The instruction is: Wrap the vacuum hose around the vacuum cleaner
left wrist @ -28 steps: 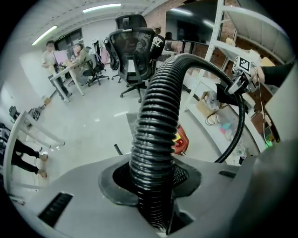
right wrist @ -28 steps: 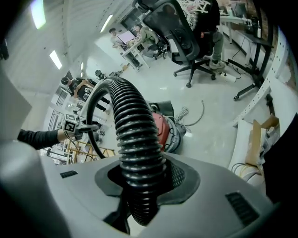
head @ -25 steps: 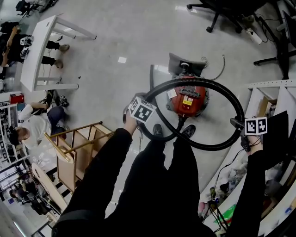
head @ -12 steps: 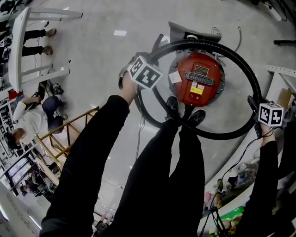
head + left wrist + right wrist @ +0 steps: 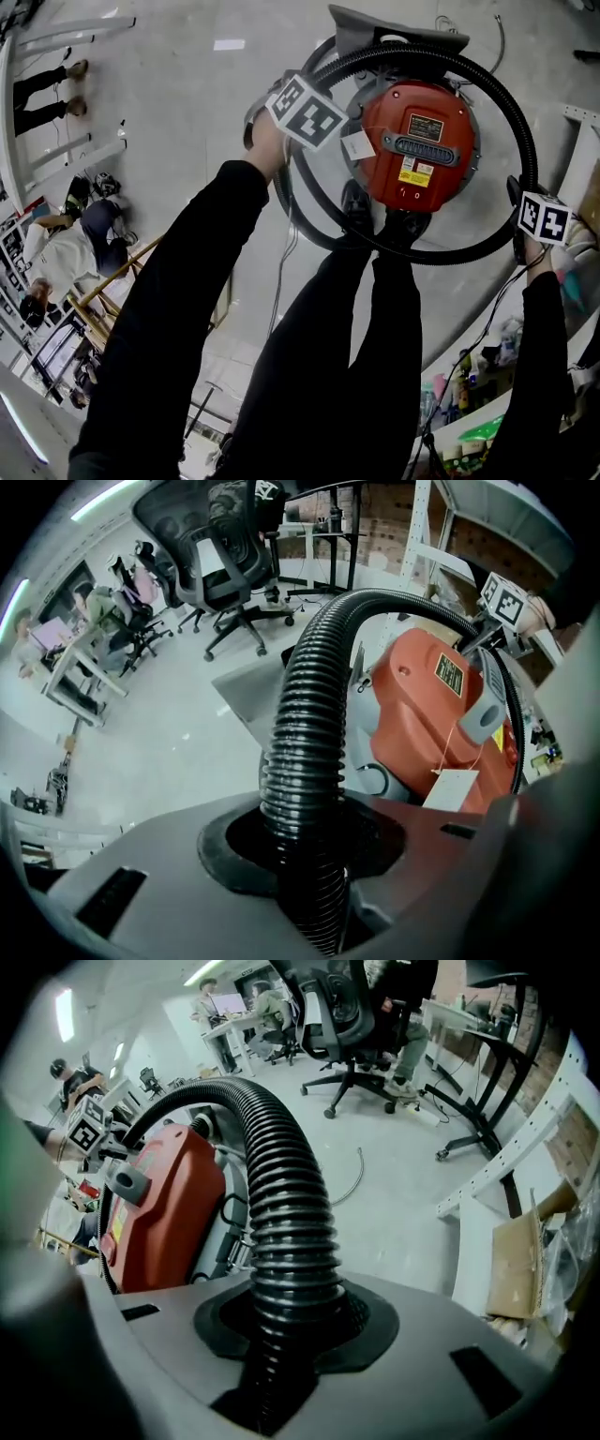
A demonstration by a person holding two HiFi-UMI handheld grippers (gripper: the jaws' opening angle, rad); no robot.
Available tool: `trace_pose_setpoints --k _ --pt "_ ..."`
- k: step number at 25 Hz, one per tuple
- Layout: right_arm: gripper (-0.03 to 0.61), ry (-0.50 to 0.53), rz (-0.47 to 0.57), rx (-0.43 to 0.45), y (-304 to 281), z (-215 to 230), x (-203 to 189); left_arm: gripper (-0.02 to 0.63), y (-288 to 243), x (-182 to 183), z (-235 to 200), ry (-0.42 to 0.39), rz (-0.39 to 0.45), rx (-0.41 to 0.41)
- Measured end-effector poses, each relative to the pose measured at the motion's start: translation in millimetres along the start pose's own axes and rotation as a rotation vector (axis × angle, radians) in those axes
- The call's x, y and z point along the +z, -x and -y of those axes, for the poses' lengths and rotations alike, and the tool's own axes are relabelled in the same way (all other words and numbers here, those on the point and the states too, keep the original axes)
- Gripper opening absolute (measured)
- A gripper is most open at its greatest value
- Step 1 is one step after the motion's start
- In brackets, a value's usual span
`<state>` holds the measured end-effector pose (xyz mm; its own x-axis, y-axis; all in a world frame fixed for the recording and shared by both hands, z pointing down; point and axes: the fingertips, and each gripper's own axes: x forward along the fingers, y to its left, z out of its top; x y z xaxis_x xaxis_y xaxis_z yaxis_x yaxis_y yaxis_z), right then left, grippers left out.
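**A:** What filled most of what we saw?

**B:** The pale floor [image 5: 187, 112]. On it stood the red vacuum cleaner [image 5: 417, 141], just ahead of our shoes [image 5: 356, 202]. We placed everything else against that vacuum cleaner.

**A:** Where was the hose?

**B:** The black ribbed hose [image 5: 511, 112] ran in one wide loop around the vacuum cleaner. It went over the far side, down the right side, and back across the near side by our shoes. On the right the loop stood a little off the red shell. At the far side it lay nearly against it.

**A:** How did we hold it?

**B:** We held it with both tools, each pointing steeply down. Our left tool [image 5: 305, 874] was at the vacuum cleaner's left, and its jaws were clamped on the hose, with the ribs squeezed between them. Our right tool [image 5: 281, 1354] was at the vacuum cleaner's right. Its jaws had just been closing with the hose between them, and they pressed on it as well.

**A:** Did we note anything smaller?

**B:** A grey flat piece [image 5: 394, 37] lay against the vacuum cleaner's far side, and we could not tell what it was. A dark handle [image 5: 427, 147] crossed the top of the vacuum cleaner, with a yellow label [image 5: 412, 173] just nearer us. A white tag [image 5: 357, 145] sat at the left edge of the top.
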<state>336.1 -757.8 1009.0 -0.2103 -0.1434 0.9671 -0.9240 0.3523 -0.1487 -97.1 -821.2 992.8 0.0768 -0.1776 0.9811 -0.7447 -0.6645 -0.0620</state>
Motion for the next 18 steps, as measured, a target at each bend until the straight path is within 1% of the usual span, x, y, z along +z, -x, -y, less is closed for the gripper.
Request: trace_pose_setpoints --k 2,3,5,6,9,11,12,13,14,16,18 --pt "0.130 0.000 -0.053 -0.022 -16 1 -15 0.144 -10 3 3 -0.037 0.005 -0.009" --pt "0.177 0.010 -0.080 -0.033 -23 0 -22 0.144 -14 4 5 -0.052 0.007 -0.012" --pt "0.325 0.021 -0.118 -0.049 -32 -4 -34 0.144 -21 5 9 -0.064 0.007 -0.019" --pt "0.351 0.019 -0.122 -0.056 -34 -7 -37 0.146 -24 4 11 -0.063 0.005 -0.022" --pt "0.354 0.009 -0.089 -0.069 -32 -17 -41 0.146 -30 3 15 -0.082 0.011 -0.011" --pt "0.354 -0.022 -0.048 -0.047 -29 -29 -38 0.155 -32 4 18 -0.150 0.012 -0.010" --pt "0.354 -0.056 -0.021 -0.026 -27 -37 -35 0.202 -34 5 21 -0.194 0.013 -0.013" --pt "0.354 -0.100 0.010 -0.002 -25 -45 -32 0.275 -34 6 23 -0.229 0.018 -0.018" --pt "0.354 -0.148 0.043 0.024 -23 -53 -27 0.312 -34 8 25 -0.243 0.032 -0.025" --pt "0.354 -0.229 0.105 0.066 -18 -65 -17 0.340 -28 10 26 -0.219 0.072 -0.046" --pt "0.353 -0.279 0.148 0.087 -13 -73 -7 0.353 -19 8 27 -0.181 0.113 -0.060"
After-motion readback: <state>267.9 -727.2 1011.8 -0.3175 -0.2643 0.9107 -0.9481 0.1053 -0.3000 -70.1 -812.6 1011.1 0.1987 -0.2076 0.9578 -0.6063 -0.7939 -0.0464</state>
